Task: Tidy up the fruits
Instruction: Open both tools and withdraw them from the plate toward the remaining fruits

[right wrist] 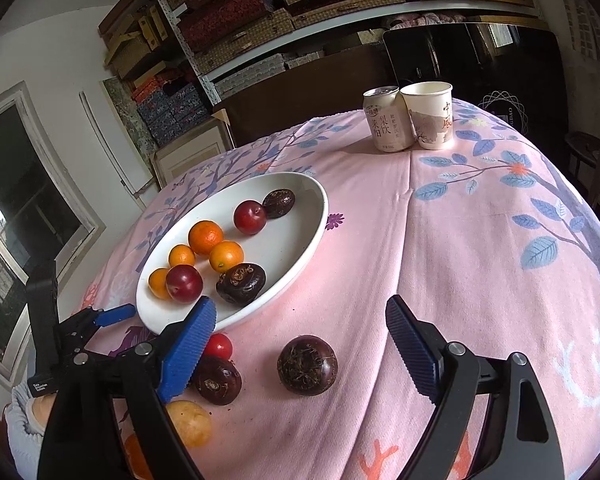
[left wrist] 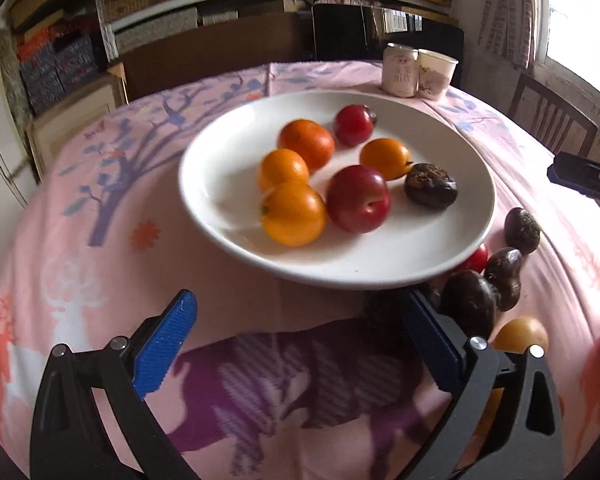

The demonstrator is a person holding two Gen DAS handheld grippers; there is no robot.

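A white plate (left wrist: 220, 176) on the pink tablecloth holds several oranges (left wrist: 293, 213), two red plums (left wrist: 358, 199) and dark brown fruit (left wrist: 430, 190). My left gripper (left wrist: 298, 304) stands open just before the plate's near rim, with only cloth between its blue pads. To its right lie loose dark fruits (left wrist: 468, 304), a small red one (left wrist: 476, 258) and a yellow one (left wrist: 520, 334). My right gripper (right wrist: 300, 308) is open over a loose dark fruit (right wrist: 307, 365) without touching it. By its left finger lie another dark fruit (right wrist: 218, 380), a red one (right wrist: 219, 346) and a yellow one (right wrist: 190, 422).
A drink can (right wrist: 386, 120) and a paper cup (right wrist: 430, 116) stand together at the table's far edge. A wooden chair (left wrist: 552, 120) is at the right, shelves of boxes behind. A person's sleeved hand (right wrist: 20, 412) holds the left gripper.
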